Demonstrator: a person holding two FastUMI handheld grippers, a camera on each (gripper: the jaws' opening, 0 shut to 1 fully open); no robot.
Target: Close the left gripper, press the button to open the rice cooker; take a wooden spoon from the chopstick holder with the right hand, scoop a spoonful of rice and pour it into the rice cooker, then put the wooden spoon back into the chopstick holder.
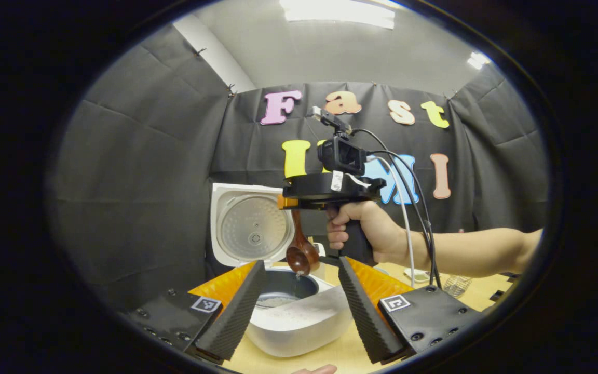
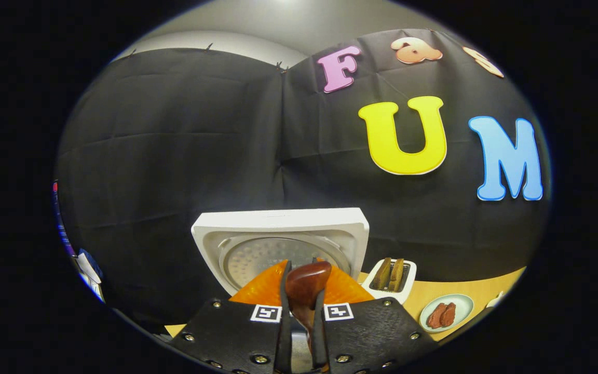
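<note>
The white rice cooker [image 1: 299,327] stands open on the table, its lid [image 1: 249,228] upright behind it. Some rice lies in the dark inner pot [image 1: 283,291]. My left gripper [image 1: 301,311] is open just in front of the cooker, its fingers either side of the pot and holding nothing. A hand holds my right gripper [image 1: 284,202] above the pot, shut on the handle of the wooden spoon [image 1: 301,252], whose bowl hangs down over the pot. In the right gripper view the right gripper [image 2: 302,298] clamps the spoon [image 2: 307,278], with the cooker lid [image 2: 278,234] beyond it.
A white toaster [image 2: 390,275] with two slices stands right of the cooker, and a small plate [image 2: 444,311] with meat pieces lies further right. The wooden table [image 1: 465,298] carries a clear item [image 1: 457,284]. A fingertip [image 1: 314,370] shows at the near edge.
</note>
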